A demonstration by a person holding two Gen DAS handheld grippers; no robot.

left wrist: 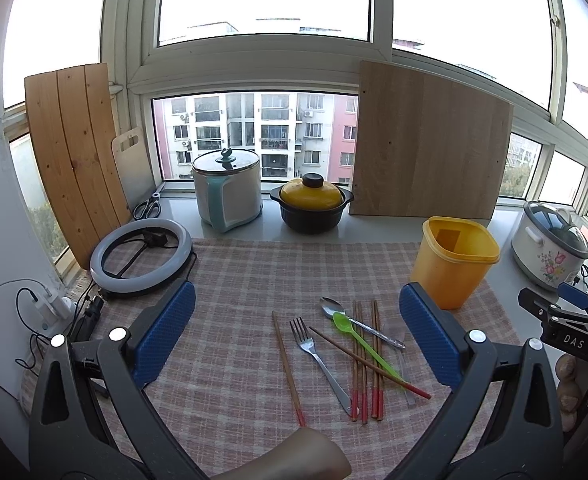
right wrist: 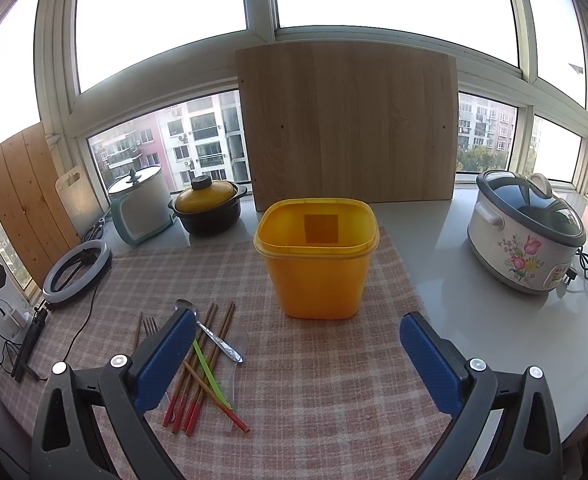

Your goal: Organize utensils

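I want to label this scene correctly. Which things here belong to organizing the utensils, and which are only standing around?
For the job:
- yellow container
- chopsticks
- fork
- metal spoon
- green plastic spoon
- clear plastic spoon

Only lying about:
- ring light
- scissors
- floral rice cooker
- yellow-lidded clay pot
- white electric pot
- leaning wooden boards

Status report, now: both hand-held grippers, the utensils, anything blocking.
Left hand-held gripper open, empty. Right hand-held gripper open, empty. Utensils piled loose on cloth; yellow bin holds none. Nothing in the way.
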